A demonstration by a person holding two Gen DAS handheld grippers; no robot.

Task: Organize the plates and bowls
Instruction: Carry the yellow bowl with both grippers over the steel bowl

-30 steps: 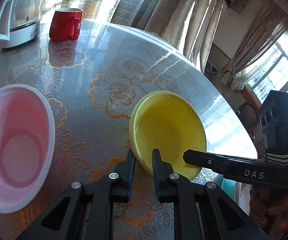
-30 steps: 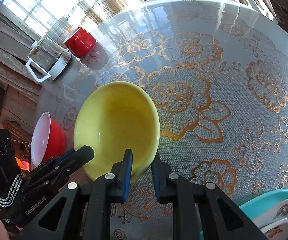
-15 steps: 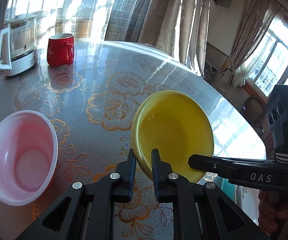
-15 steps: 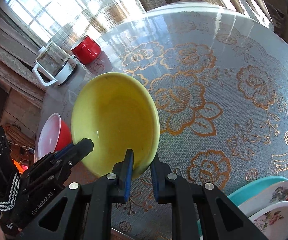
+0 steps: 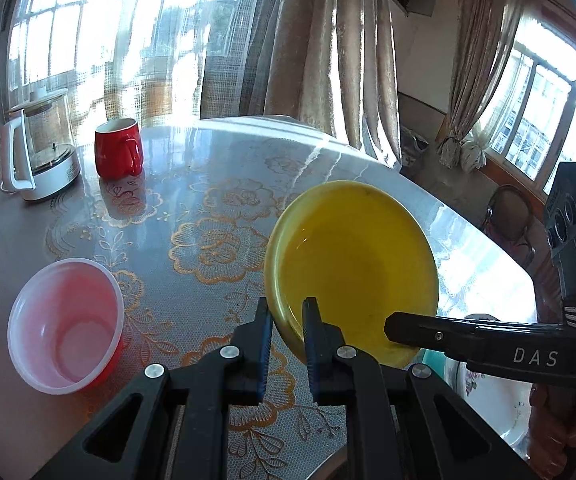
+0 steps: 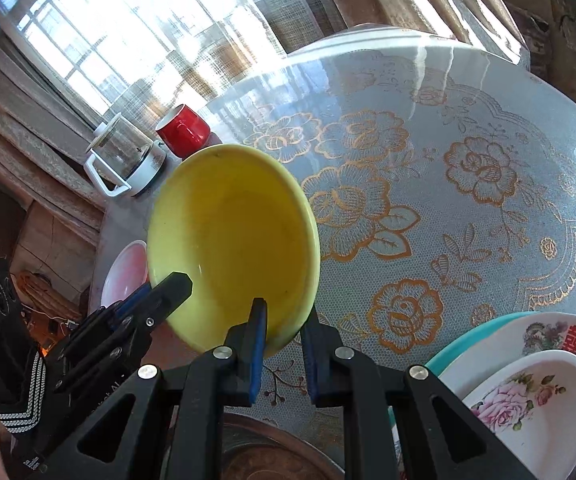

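Both tongs, left tongs (image 5: 285, 320) and right tongs (image 6: 283, 322), pinched the glossy round yellow bowl (image 5: 352, 268) by its rim. A pink bowl (image 5: 63, 324) sat at eight o'clock on the lace-patterned table (image 5: 215, 208). A red mug (image 5: 117, 148) and a glass kettle (image 5: 39, 152) stood at eleven.

Strong daylight pours through the windows (image 5: 99, 40) behind sheer curtains, blowing them out to white. Glare streaks across the glossy worktop (image 6: 428, 92). Both views are sharp in the middle, bend heavily outward and go black at the corners.
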